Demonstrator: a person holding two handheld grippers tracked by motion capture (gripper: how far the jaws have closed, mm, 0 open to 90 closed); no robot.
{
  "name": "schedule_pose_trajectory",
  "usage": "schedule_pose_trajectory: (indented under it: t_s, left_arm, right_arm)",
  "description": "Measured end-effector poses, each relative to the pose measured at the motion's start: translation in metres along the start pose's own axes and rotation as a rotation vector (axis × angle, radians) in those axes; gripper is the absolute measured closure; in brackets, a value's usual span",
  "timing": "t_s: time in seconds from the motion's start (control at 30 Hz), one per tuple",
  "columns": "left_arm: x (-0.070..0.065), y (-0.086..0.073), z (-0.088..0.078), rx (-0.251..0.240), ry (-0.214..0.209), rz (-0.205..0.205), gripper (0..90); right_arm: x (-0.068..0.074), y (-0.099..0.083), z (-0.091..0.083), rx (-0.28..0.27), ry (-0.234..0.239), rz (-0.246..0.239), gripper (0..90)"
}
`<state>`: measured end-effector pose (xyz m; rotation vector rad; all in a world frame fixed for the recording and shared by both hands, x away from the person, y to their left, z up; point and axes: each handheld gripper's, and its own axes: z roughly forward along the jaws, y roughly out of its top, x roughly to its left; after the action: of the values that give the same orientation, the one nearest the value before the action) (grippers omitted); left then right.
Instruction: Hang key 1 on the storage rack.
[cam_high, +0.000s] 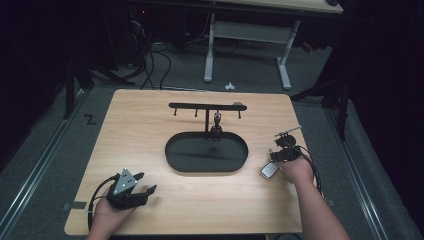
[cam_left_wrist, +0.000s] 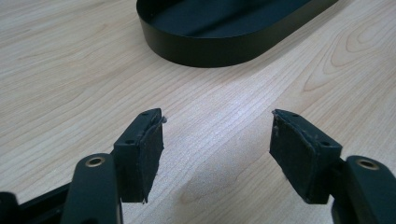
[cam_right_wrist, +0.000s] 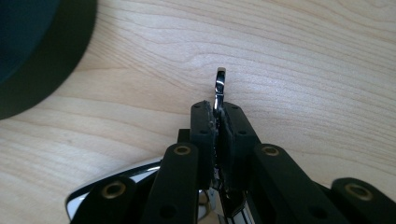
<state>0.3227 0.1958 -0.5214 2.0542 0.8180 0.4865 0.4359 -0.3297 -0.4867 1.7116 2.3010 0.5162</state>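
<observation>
- My right hand-held gripper (cam_right_wrist: 218, 122) is clamped on a thin metal ring (cam_right_wrist: 220, 86); in the right gripper view it pokes up just past the closed pads, at the middle of the frame.
- That ring belongs to a car key fob (cam_high: 269, 170), which in the high view sits at the lower right of the frame, just beside my right hand and touching or nearly touching the surface (cam_high: 150, 125). I cannot tell whether it is lifted clear.
- So I judge the pick-up done: the grip looks firm and centred on the ring.
- My left hand-held gripper (cam_left_wrist: 217, 135) rests at the lower left of the high view with its jaws spread wide and nothing between them, only bare wood.
- What is left, as I read it: carry the fob to the black stand (cam_high: 207, 107) at the centre of the frame and hang the ring on one of its pegs, above the oval tray (cam_high: 240, 160).
- One small dark item (cam_high: 217, 120) already hangs from the bar; the other pegs look free.
- The fob is well apart from the stand, so the carry and the hanging are not yet begun.
</observation>
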Motion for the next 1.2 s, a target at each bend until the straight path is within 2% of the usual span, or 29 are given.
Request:
schedule_pose_trajectory:
  t_s: [0.53, 0.97, 1.2]
  left_arm:
    - [-0.001, 0.003, 0.003, -0.019, 0.013, -0.001, 35.5]
    - [-0.001, 0.005, 0.005, -0.024, 0.011, 0.003, 35.5]
    - [0.000, 0.007, 0.005, -0.046, 0.016, -0.008, 35.9]
  right_arm:
    - [0.010, 0.000, -0.052, -0.109, 0.022, -0.044, 86.3]
    - [0.024, 0.005, -0.072, -0.147, 0.033, -0.087, 86.4]
    - [0.030, 0.007, -0.081, -0.166, 0.049, -0.099, 86.4]
